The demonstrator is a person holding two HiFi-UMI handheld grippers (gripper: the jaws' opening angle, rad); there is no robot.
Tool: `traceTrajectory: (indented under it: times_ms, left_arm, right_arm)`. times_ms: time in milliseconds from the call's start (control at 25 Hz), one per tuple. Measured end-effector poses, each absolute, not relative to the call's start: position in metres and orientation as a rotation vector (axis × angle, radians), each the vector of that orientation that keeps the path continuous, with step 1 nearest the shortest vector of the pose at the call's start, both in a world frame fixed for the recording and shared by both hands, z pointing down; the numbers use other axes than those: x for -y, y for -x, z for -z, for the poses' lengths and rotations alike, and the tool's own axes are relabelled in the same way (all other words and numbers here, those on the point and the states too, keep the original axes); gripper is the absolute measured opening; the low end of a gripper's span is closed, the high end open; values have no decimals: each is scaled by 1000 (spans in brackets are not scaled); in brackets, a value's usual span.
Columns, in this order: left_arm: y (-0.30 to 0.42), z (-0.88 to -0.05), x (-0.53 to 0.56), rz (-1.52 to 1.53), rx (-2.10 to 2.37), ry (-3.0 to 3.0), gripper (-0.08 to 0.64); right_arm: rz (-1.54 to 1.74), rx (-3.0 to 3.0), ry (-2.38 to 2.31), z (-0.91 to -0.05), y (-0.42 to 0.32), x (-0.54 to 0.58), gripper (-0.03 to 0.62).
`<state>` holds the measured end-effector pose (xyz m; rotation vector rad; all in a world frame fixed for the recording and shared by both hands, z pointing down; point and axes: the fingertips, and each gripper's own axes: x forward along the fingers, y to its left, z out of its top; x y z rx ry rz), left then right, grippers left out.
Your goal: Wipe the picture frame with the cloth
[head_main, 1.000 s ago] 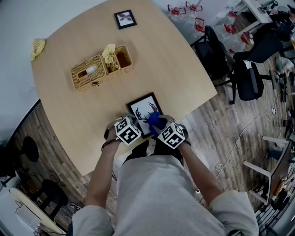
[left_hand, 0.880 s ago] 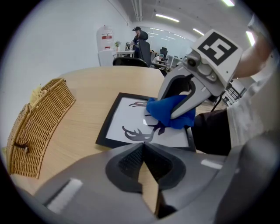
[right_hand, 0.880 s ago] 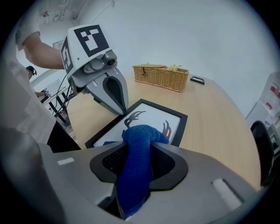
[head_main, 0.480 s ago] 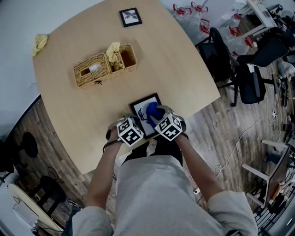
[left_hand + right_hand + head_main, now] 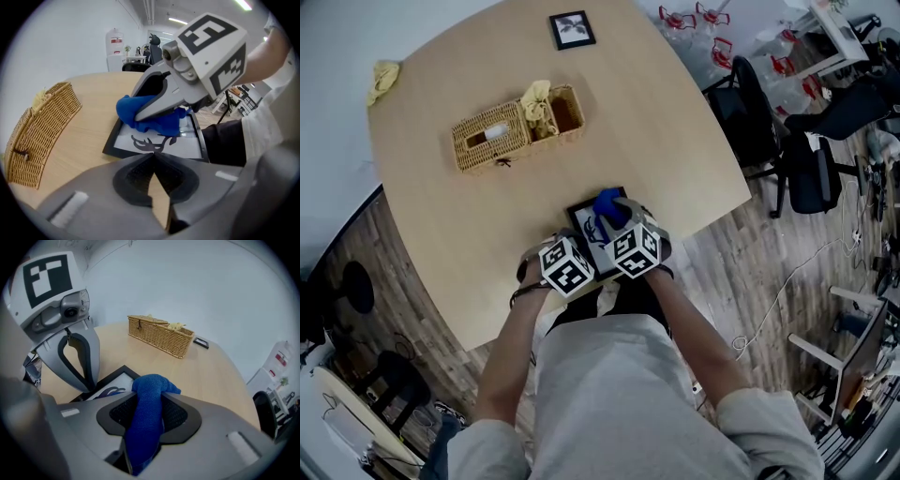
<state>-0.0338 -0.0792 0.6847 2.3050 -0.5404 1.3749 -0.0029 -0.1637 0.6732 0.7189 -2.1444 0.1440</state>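
Note:
A black picture frame (image 5: 589, 232) with a deer print lies flat near the table's front edge. My right gripper (image 5: 614, 218) is shut on a blue cloth (image 5: 608, 204), which rests on the frame's far right part. In the left gripper view the cloth (image 5: 159, 123) bunches on the glass of the frame (image 5: 187, 146) under the right gripper's fingers (image 5: 154, 101). In the right gripper view the cloth (image 5: 149, 390) runs up between the pads. My left gripper (image 5: 152, 158) is shut with nothing in it, at the frame's near left edge.
A wicker basket (image 5: 517, 127) with a yellow cloth in it stands mid-table. A small black frame (image 5: 573, 30) lies at the far edge and another yellow cloth (image 5: 382, 79) at the far left. Office chairs (image 5: 787, 141) stand right of the table.
My right gripper has slid the blue cloth across the glass, from the frame's near part to its far part. The left gripper has stayed where it was.

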Motion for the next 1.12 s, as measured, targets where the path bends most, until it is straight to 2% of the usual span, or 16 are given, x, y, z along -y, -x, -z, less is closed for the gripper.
traceTrajectory:
  times_ms: [520, 720, 1120]
  left_arm:
    - [34, -683, 80, -1331, 570, -2308, 54]
    - [35, -684, 81, -1331, 586, -2314, 54]
    - [35, -685, 80, -1327, 592, -2319, 54]
  right_arm:
    - [-191, 2171, -612, -673, 42, 170, 138]
    - [-89, 2197, -442, -673, 72, 152, 124]
    - [12, 2219, -41, -674, 74, 125, 114]
